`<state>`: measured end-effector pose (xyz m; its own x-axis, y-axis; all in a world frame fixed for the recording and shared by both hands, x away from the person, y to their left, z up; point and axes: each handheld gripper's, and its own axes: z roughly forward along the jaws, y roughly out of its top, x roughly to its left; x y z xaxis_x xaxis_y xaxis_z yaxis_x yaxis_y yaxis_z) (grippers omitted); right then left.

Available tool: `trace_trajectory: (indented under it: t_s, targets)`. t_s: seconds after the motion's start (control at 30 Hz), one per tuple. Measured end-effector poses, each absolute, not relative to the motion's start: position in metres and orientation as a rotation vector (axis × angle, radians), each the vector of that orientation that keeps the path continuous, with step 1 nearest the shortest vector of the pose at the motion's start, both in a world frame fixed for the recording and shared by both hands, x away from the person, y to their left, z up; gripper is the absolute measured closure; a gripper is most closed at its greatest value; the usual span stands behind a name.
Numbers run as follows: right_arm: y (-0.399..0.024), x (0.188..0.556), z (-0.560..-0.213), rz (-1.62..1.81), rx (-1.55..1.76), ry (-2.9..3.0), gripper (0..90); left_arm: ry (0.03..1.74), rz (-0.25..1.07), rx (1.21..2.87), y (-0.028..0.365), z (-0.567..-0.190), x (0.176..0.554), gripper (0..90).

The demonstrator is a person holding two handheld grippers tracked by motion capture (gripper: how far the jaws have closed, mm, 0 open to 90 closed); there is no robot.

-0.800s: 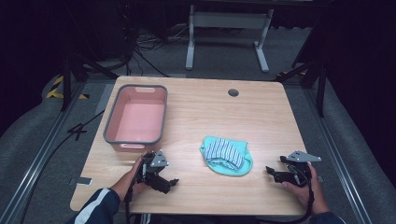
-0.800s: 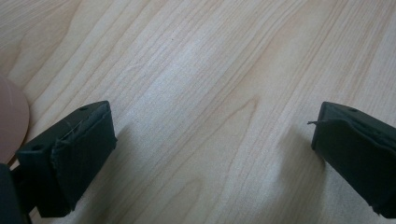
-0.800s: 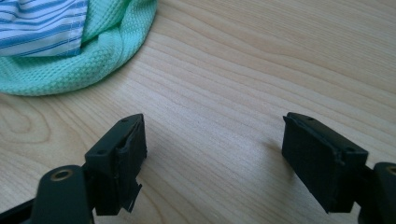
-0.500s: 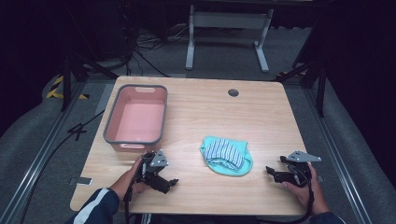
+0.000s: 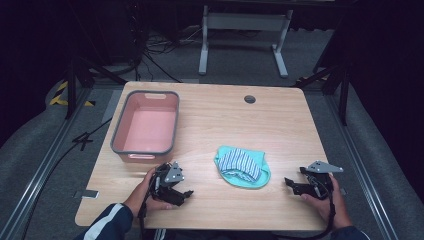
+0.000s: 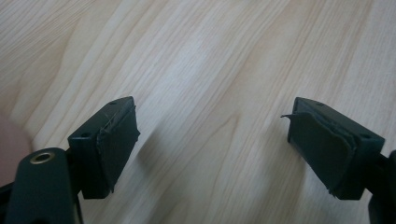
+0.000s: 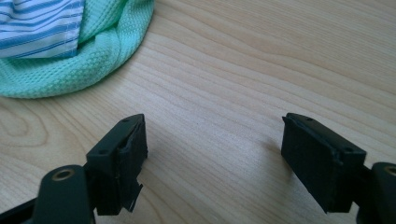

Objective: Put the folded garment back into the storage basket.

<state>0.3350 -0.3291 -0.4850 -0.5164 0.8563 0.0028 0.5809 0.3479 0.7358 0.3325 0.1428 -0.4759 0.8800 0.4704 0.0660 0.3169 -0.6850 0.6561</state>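
Note:
A mint-green cloth with a blue-and-white striped cloth folded on top lies on the wooden table, front centre. In the right gripper view the green cloth and the striped cloth fill the upper left. My left gripper rests low on the table at the front left, open, with bare wood between its jaws. My right gripper sits at the front right, open and pointing toward the cloths, nothing between its jaws.
A pink rectangular tub with a grey rim stands at the left of the table, just beyond my left gripper. A round cable hole is near the far edge. Metal frames and cables lie on the floor around the table.

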Motion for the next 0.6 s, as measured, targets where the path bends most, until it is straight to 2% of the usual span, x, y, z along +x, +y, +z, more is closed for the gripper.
trace_trajectory:
  t_s: [0.2, 0.43, 0.6]
  targets:
    - [-0.326, 0.336, -0.482, 0.971, 1.274, 2.231, 25.1, 0.526, 0.301, 2.374, 0.127, -0.471, 0.338, 21.4]
    - [-0.302, 0.342, -0.465, 1.032, 1.226, 2.247, 33.7, 0.556, 0.313, 2.322, 0.113, -0.458, 0.358, 26.0]
    - [-0.279, 0.352, -0.455, 1.06, 1.179, 2.286, 42.9, 0.61, 0.362, 2.287, 0.094, -0.454, 0.38, 36.5]
